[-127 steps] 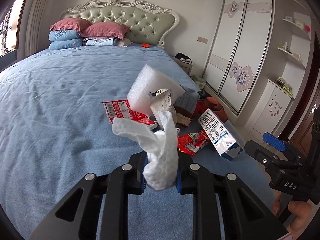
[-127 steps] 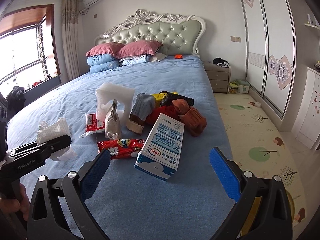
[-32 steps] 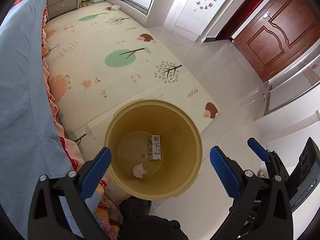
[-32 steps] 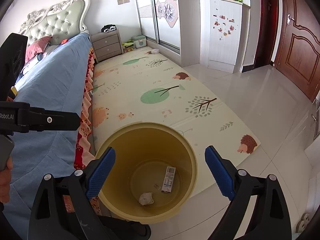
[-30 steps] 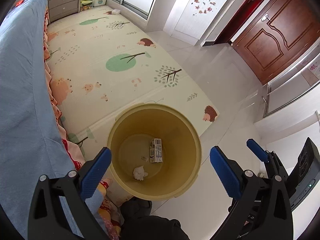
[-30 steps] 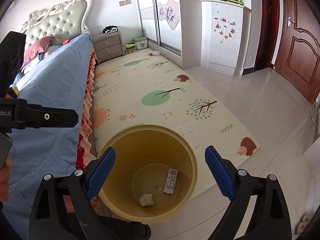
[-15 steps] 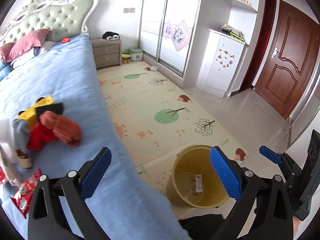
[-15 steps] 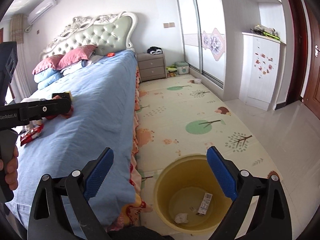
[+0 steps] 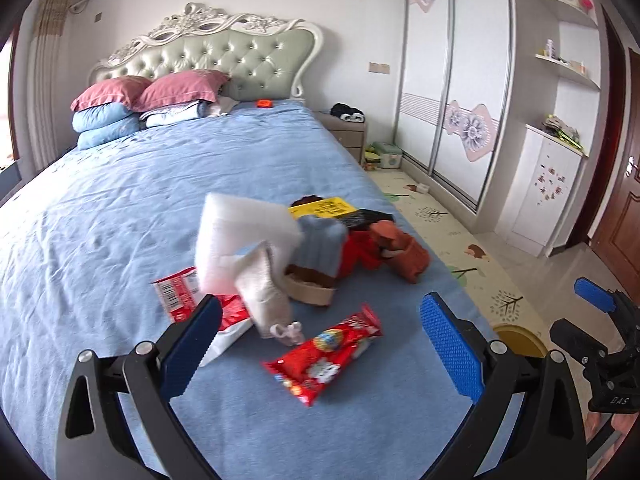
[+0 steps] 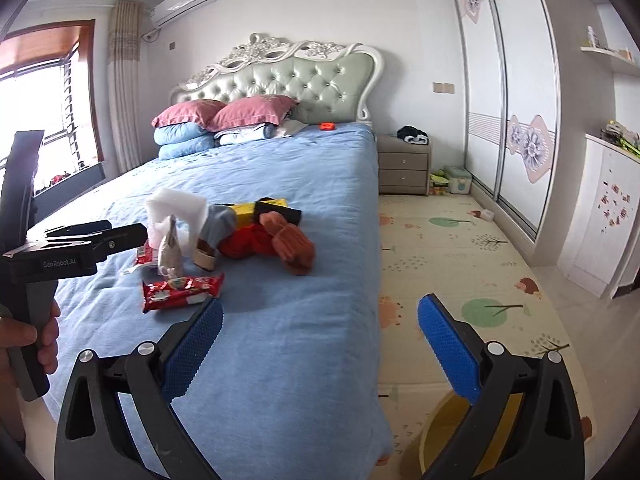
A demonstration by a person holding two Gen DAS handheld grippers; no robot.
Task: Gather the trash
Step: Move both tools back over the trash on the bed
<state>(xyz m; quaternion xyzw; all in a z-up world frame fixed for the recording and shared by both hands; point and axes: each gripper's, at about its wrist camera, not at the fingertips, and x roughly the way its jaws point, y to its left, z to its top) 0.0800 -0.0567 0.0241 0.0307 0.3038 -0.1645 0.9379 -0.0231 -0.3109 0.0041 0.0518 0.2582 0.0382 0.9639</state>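
Note:
A red snack wrapper (image 9: pixel 344 336) lies on the blue bed (image 9: pixel 120 208), just beyond my left gripper (image 9: pixel 322 302), which is open and empty. Behind it are a crumpled paper (image 9: pixel 264 296), a white foam sheet (image 9: pixel 240 236) and a second red-and-white wrapper (image 9: pixel 176 288). My right gripper (image 10: pixel 320 306) hangs over the bed's near corner, its jaws opening with nothing between them. The yellow bin (image 10: pixel 440 432) stands on the floor below it. The right wrist view also shows the wrapper (image 10: pixel 180 286), the foam (image 10: pixel 176 208) and my left gripper (image 10: pixel 126 229).
Knitted clothes in grey (image 9: pixel 320 244), red and orange (image 9: pixel 400 248) and a yellow box (image 9: pixel 324 208) lie beside the trash. Pillows (image 9: pixel 148 92) sit at the headboard. A nightstand (image 10: pixel 404 168), wardrobe (image 10: pixel 508 100) and play mat (image 10: pixel 460 248) are to the right.
Both grippers have swung up and away from above the yellow bin, back toward the bed. The tissue and carton lie in the bin; the trash pile is in view again.

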